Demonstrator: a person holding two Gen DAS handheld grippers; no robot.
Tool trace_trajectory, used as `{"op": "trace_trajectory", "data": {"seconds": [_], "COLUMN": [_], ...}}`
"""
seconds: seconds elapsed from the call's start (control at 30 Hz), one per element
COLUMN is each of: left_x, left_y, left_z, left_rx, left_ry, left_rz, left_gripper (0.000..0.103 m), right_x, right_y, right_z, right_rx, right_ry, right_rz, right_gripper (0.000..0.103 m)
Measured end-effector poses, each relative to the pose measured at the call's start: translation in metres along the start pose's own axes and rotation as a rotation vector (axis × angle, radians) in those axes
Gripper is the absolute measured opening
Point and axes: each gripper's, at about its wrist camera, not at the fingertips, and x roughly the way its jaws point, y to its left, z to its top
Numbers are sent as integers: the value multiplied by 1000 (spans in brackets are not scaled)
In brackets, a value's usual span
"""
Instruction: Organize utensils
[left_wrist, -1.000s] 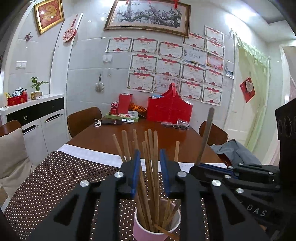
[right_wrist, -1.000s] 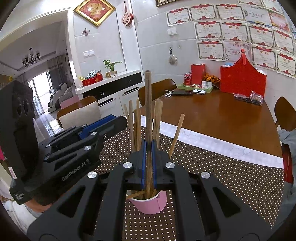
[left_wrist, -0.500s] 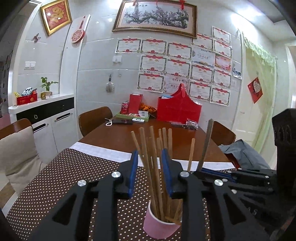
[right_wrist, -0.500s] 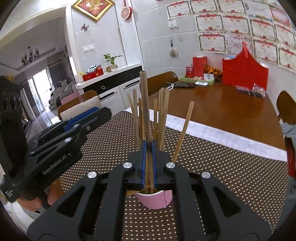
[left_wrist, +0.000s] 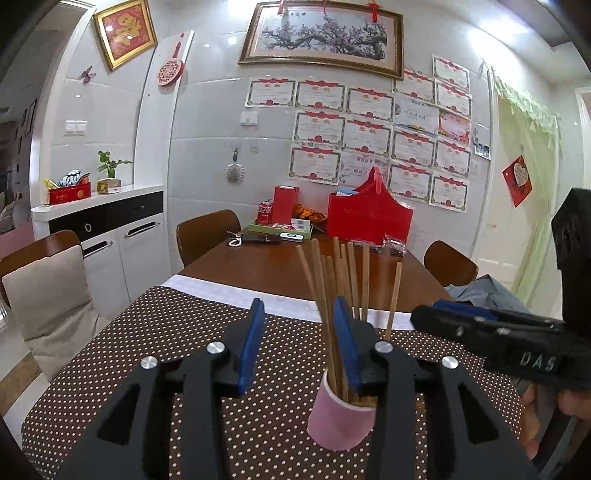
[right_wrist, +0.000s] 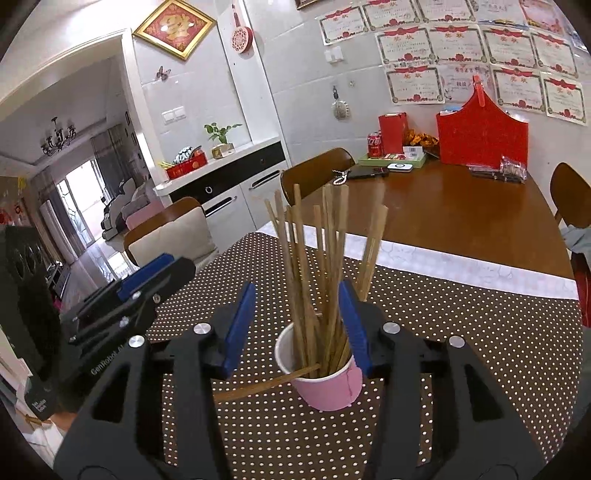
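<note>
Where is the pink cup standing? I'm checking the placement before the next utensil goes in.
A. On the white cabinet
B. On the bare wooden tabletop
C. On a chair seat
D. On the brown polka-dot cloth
D: the pink cup stands on the brown polka-dot cloth.

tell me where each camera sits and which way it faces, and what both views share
Left wrist: on the left claw, looking along its opening jaws over the dotted tablecloth toward the certificate wall; the right claw enters at right.
Right wrist: on the right claw, jaws opening, facing the sideboard and doorway; the left claw shows at left.
Shared: the pink cup of chopsticks, and the red basket.
</note>
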Motion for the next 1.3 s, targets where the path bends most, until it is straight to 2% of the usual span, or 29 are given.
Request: {"op": "trace_trajectory", "data": {"seconds": [0.17,0.43,0.7,0.87,1.0,1.1,1.2,1.3], "left_x": [-19,-65,-122,-158,-183,-198,-209,-219], "left_y": [10,27,34,33,37,40,40,39], "left_z": [-6,-15,-31,-41,-41,-40,-36,-32], "left_rx": [-5,-17,-6,37,26,21,26,33], "left_ry": [1,-29,-71,-97,-133,-138,-133,-145], "left_rz": [11,43,80,145,195,199,209,213], "left_gripper": [42,52,62,64,68,69,69,69], "right_x": [-12,-54,-98,-109,-120,-127,-134,-138], "right_y": [13,43,83,105,118,127,136,139], "right_z": [-4,-22,-48,-75,-93,-102,-108,-113], "right_rx": [-3,-17,-41,-47,-42,-53,-62,-63], "right_ry": [-23,-115,-223,-236,-284,-305,-337,-348], "right_rz": [-18,-70,-107,-127,-164,-176,-200,-188], "right_gripper": [47,52,70,74,79,80,86,86]}}
